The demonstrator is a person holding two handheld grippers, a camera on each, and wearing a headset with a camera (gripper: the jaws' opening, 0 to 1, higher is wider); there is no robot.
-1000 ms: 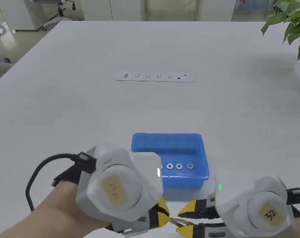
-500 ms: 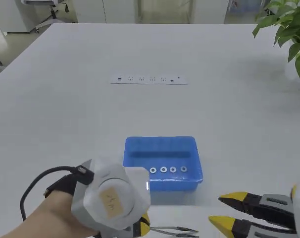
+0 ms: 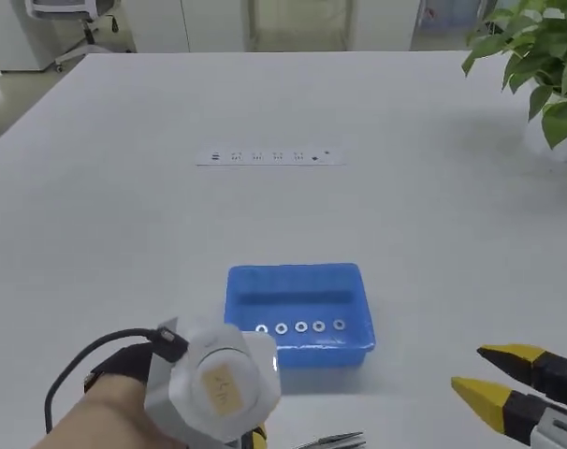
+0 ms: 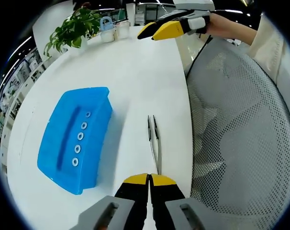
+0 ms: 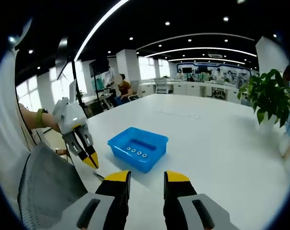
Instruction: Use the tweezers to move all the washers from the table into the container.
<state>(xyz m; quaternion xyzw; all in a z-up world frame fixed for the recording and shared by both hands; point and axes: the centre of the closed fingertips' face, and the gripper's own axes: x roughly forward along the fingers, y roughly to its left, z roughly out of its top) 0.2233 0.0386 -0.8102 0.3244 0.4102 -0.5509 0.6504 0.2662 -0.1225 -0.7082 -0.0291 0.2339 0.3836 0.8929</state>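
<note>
Two grippers in play, and we start from the left. The left gripper sits low at the near edge of the counter, jaws pressed together with no gap. Just right of it, the tweezers lie flat on the counter, straight ahead of those jaws. Their long axis runs in line with the jaws, joined end right at the jaw tips, points aimed away. Whether that end is actually nipped or merely touching, I can't tell from here.

Beyond sits the blue container, and inside it five washers in a neat row along the near wall. I can spot none loose on the counter.

Further right, the right gripper hovers off the surface, jaws parted and holding nothing, well apart from the tweezers. So the left is clearly the nearer one, lined up along the tool.

By the look of it the job is as good as done. What's left, I'd say, is letting the tweezers rest. Any re-grip would come straight in along that axis, from the left.
</note>
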